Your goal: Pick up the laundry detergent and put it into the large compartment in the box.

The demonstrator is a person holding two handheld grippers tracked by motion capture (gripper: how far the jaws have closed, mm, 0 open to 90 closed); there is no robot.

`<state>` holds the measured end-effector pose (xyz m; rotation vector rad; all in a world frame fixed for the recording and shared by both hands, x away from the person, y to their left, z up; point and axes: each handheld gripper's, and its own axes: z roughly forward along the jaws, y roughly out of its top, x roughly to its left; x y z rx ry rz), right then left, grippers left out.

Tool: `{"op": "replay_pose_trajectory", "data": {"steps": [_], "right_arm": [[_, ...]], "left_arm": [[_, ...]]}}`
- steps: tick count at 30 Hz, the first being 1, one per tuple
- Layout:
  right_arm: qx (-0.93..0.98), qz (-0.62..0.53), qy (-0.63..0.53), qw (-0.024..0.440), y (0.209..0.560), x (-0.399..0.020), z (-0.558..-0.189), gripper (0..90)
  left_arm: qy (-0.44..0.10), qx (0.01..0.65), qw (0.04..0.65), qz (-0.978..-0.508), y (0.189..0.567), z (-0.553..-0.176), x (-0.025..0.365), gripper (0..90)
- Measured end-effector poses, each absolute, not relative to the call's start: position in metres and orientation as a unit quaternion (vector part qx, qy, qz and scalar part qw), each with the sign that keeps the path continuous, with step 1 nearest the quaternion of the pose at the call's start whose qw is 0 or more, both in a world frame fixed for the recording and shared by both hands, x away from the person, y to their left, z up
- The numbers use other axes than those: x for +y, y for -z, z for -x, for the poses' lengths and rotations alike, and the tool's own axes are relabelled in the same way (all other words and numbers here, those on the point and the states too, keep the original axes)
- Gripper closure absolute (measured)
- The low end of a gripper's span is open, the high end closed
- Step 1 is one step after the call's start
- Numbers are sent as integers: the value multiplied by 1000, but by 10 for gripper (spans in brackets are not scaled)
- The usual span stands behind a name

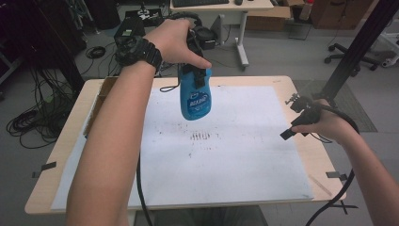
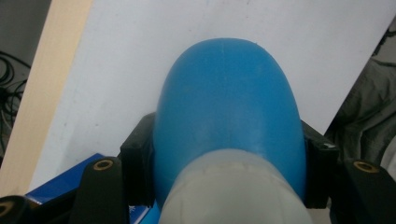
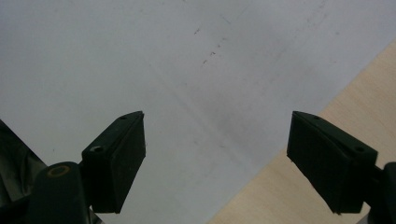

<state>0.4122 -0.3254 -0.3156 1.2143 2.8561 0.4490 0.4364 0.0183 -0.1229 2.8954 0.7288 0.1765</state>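
Since your left hand-held gripper [image 1: 195, 70] pinches the bottle [image 1: 195, 100] near its neck, it hangs upright above the sheet [image 1: 244, 155]; right hand-held gripper [image 3: 215, 158] waits spread at the desk [image 1: 310, 155] edge.

The blue plastic bottle [image 1: 195, 100] hangs upright in the air above the white sheet [image 1: 244, 155] that covers the surface, clear of it, over the sheet's far middle part. Its rounded body carries a lighter label with white lettering, too small to read. In the left gripper view its smooth blue shoulder [image 2: 229, 112] widens out from a pale, translucent neck, pinched from 2 sides near the neck.
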Motion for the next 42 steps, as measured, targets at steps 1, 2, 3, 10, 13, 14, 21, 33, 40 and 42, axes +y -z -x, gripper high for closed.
{"op": "replay_pose_trajectory", "data": {"steps": [1,2,3,10,13,14,21,33,40,42], "right_arm": [[911,-386,-143,3,316,-326,-412,200],[911,-387,-144,3,316,-326,-412,200],[911,-387,-144,3,316,-326,-412,200],[910,-388,-145,3,316,-327,-412,200],[910,-389,-145,3,316,-328,-412,200],[910,-389,-145,2,316,-328,-412,200],[909,-390,-144,1,318,-327,-412,200],[909,-391,-143,2,319,-326,-413,205],[909,-391,-145,2,320,-327,-414,205],[909,-391,-144,2,320,-327,-414,205]], "left_arm": [[-62,245,75,-965,122,-437,20,376],[-66,251,77,-963,121,-437,24,376],[-66,251,77,-963,121,-437,24,376],[-66,286,85,-952,116,-439,39,376],[-65,302,81,-948,115,-439,45,376],[-62,316,81,-943,114,-440,48,376],[-71,369,83,-923,110,-442,63,377],[-74,461,93,-880,105,-446,86,377],[-77,501,97,-856,102,-447,99,377],[-78,513,97,-850,102,-447,103,377]]}}
